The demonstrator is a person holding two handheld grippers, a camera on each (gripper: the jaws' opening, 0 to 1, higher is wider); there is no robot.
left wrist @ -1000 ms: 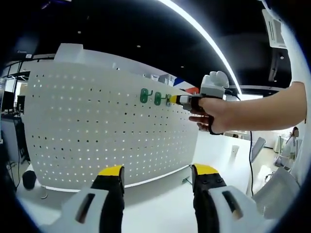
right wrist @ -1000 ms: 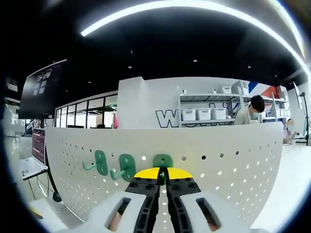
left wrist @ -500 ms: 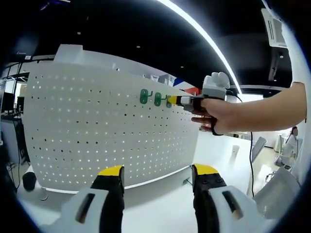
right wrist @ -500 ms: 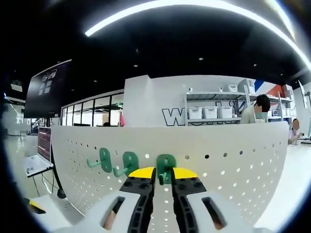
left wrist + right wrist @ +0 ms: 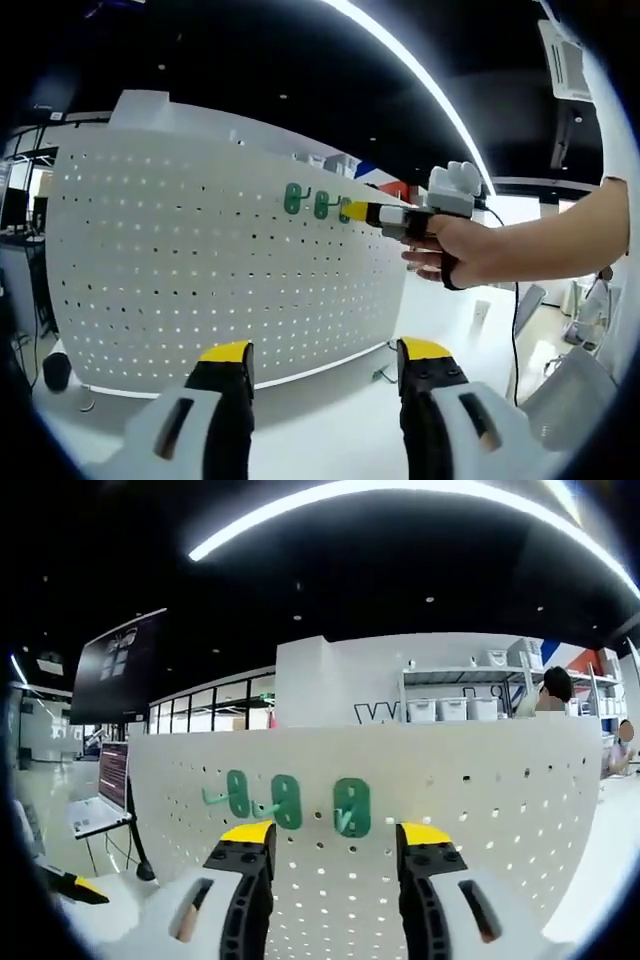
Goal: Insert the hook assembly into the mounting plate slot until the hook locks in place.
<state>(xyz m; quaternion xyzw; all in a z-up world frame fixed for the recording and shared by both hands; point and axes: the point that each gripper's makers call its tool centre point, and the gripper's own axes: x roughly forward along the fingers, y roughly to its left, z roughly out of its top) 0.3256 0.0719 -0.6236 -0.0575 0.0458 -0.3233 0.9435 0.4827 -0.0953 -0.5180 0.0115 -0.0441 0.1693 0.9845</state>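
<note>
Right tool [image 5: 335,842] released, jaws spread wide, nothing held. Beyond, at 12 o'clock, three green hooks [image 5: 351,807] hang on the white pegboard [image 5: 480,810]. Left tool [image 5: 325,372] released, facing the pegboard from below.

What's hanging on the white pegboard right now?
Three green hooks sit in a row on the pegboard. Their rear tabs, inside the holes, are hidden, so locking can't be confirmed.
</note>
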